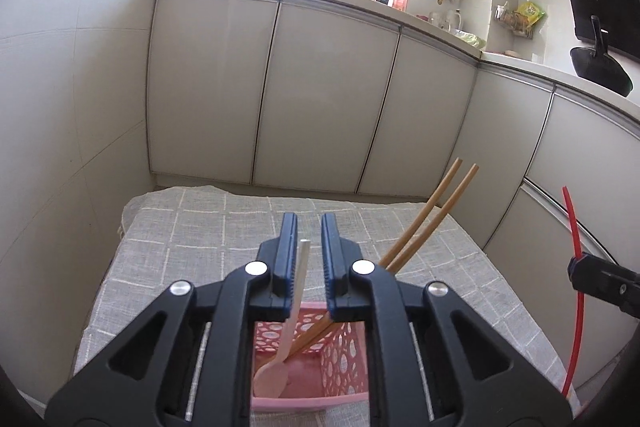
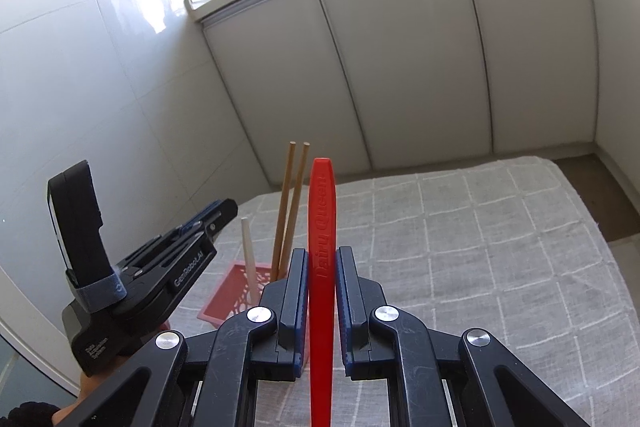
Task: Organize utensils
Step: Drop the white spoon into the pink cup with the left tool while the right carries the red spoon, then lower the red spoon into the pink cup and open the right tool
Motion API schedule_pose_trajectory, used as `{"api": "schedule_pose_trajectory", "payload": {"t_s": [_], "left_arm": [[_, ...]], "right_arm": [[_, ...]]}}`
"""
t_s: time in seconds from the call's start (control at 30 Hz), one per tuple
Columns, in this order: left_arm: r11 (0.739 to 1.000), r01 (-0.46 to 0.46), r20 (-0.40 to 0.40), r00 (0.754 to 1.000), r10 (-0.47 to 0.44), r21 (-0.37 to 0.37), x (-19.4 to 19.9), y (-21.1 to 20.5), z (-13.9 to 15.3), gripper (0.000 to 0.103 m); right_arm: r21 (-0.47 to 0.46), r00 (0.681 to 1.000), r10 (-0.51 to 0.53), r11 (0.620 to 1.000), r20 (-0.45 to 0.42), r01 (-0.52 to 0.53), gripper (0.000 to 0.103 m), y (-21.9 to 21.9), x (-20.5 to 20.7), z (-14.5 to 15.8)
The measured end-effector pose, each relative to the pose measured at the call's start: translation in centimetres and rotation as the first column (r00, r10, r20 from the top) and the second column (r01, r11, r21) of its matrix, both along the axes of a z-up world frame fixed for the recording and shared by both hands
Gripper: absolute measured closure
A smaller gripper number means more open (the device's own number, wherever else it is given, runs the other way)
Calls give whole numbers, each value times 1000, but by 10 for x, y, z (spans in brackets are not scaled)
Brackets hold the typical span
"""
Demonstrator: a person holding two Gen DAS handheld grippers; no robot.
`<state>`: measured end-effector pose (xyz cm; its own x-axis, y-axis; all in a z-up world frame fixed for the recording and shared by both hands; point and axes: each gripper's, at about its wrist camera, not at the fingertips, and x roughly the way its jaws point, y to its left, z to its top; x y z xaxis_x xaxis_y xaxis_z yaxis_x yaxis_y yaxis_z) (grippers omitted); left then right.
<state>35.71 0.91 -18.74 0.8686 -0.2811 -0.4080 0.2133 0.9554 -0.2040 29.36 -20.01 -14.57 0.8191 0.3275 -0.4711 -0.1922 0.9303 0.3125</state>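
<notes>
The left tool (image 1: pixel 309 227) is being held right over a pink basket (image 1: pixel 344 347) with holes in its sides. Its two blue pads are standing a little apart. A pale pink spoon (image 1: pixel 298 287) is standing between them, leaning on the left pad, and it is not being squeezed. The bowl of the spoon is resting down inside the basket. Two wooden chopsticks (image 1: pixel 424 215) are also standing in the basket, and they are leaning away to the right. The basket is sitting on a counter covered with a grey checked cloth (image 1: pixel 208 227).

The right tool (image 2: pixel 322 255) is being held just to the right of the basket. It is clamped on a long red spoon handle (image 2: pixel 322 211) with raised letters on it. The handle is being held upright above the cloth.
</notes>
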Motion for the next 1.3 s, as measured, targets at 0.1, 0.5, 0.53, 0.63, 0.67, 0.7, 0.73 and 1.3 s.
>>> {"api": "schedule_pose_trajectory", "payload": {"t_s": [0.1, 0.5, 0.53, 0.63, 0.67, 0.7, 0.73, 1.3], "left_arm": [[1000, 4, -30, 1000, -4, -10, -14, 8, 10, 75], [994, -55, -328, 941, 83, 93, -86, 47, 25, 45], [993, -53, -344, 935, 88, 110, -86, 48, 23, 42], [988, -64, -381, 917, 115, 144, -81, 54, 12, 41], [987, -69, -399, 909, 122, 143, -79, 57, 6, 41], [988, -76, -424, 897, 126, 134, -76, 60, 2, 41], [990, -81, -448, 885, 126, 118, -74, 64, -4, 41], [991, -91, -493, 861, 125, 93, -65, 82, -28, 41]], "right_arm": [[-5, 1000, 3, 1000, 14, -3, 91, 3, -4, 4], [-12, 987, 7, 1000, 158, -5, 91, 42, -5, 46], [-18, 985, 7, 1000, 174, -4, 91, 48, -2, 48], [-42, 975, -3, 999, 222, 12, 91, 67, 9, 51], [-52, 971, -7, 998, 239, 20, 91, 73, 14, 51], [-65, 966, -17, 997, 257, 35, 91, 79, 18, 50], [-79, 960, -28, 996, 280, 52, 91, 86, 23, 49], [-184, 945, -61, 975, 322, 125, 91, 144, 87, -11]]}}
